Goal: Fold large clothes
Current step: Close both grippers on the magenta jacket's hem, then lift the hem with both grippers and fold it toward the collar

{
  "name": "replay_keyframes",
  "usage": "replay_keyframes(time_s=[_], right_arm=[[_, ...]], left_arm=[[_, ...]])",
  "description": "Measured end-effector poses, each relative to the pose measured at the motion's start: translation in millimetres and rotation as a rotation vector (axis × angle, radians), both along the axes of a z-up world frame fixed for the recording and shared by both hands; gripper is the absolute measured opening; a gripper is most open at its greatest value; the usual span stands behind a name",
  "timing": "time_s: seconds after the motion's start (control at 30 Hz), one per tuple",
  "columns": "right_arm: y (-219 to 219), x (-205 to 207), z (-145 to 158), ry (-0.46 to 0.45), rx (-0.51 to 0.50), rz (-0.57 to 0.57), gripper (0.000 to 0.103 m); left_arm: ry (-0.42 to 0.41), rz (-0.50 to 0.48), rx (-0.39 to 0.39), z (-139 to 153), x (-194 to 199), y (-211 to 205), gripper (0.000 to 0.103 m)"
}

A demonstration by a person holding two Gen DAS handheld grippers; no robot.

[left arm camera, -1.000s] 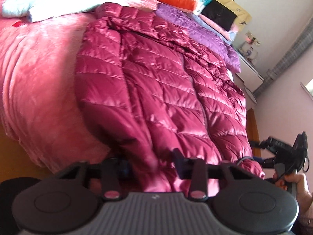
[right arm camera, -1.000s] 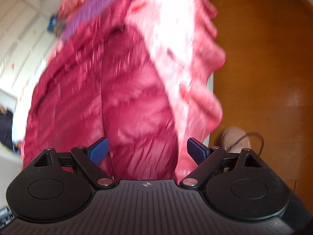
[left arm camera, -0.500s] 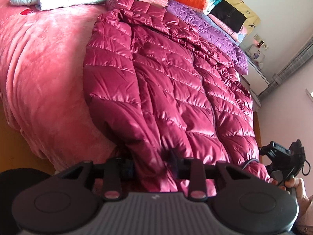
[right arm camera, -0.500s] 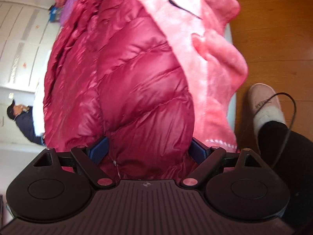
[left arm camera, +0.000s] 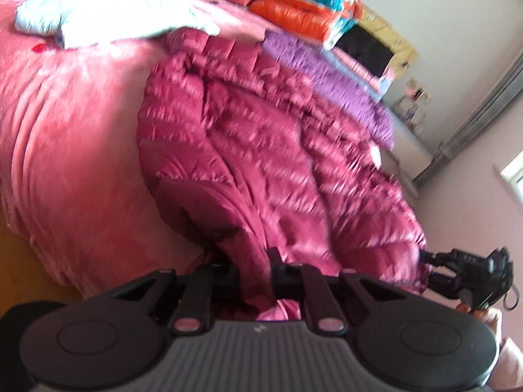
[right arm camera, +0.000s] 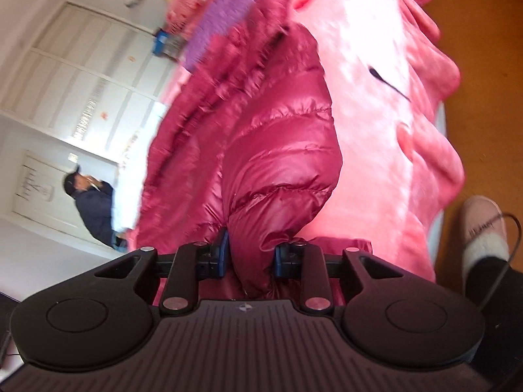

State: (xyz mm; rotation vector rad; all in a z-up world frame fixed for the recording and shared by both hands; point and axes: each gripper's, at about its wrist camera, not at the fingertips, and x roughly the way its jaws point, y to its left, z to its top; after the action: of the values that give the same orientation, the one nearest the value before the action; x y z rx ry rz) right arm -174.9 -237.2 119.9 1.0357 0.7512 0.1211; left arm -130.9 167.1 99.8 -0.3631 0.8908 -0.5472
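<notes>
1. Bed (left arm camera: 75, 150): covered by a pink plush blanket, filling the left and centre of the left wrist view; its edge hangs in folds at right of the right wrist view
2. Folded bedding stack (left arm camera: 304, 6): teal over orange, upper centre of the left wrist view, with a purple quilt (left arm camera: 327, 78) just below it
3. Pale blue-white cloth (left arm camera: 108, 13): lying at upper left on the blanket
4. Floor (right arm camera: 490, 45): orange-brown wood, right edge of the right wrist view
5. Wardrobe (right arm camera: 78, 75): white panelled doors, upper left of the right wrist view; a person in dark clothing (right arm camera: 94, 205) beside it
6. Walls (left arm camera: 441, 6): plain, pale; bright window edge (left arm camera: 513, 176) at far right
7. Light: daylight, strong on the blanket
</notes>
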Motion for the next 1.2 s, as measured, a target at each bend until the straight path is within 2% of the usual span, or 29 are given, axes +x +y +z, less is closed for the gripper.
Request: replay_keyframes(time_s=[0.2,0.33,0.47,0.63,0.77,1.07,1.2], right_arm=[[-28.2,0.9,29.4,-0.128,0.102,-0.065,0.03],[-34.3,15.7,48.2,-0.197,0.165,-0.073,0.03],[-35.4,40.8,65.2,-0.242,0.183,-0.07,0.03],[-39.0,77.2,77.2,-0.287,0.219,-0.091,0.03],[-50.0,111.4,75.3,-0.284,0.218,-0.134,0.03],[-80.2,182.9,49.0,-0.218,0.167,-0.267,0.03],[-92.3,205.4,30.8,-0.189,0.141,-0.322,0.03]], left_arm=[[-0.014,0.048,-0.161,26.8,16.2,10.4,0.01],[0.006,0.085,-0.273,35.6,34.8,11.0,0.01],[0.029,0.143,-0.371,41.2,61.6,12.9,0.01],[0.024,0.239,-0.435,49.2,101.6,18.8,0.01],[0.05,0.354,-0.483,38.8,139.4,26.9,0.01],[0.045,0.48,-0.456,18.6,222.6,14.0,0.009],[0.046,0.524,-0.375,7.1,255.6,6.3,0.011]])
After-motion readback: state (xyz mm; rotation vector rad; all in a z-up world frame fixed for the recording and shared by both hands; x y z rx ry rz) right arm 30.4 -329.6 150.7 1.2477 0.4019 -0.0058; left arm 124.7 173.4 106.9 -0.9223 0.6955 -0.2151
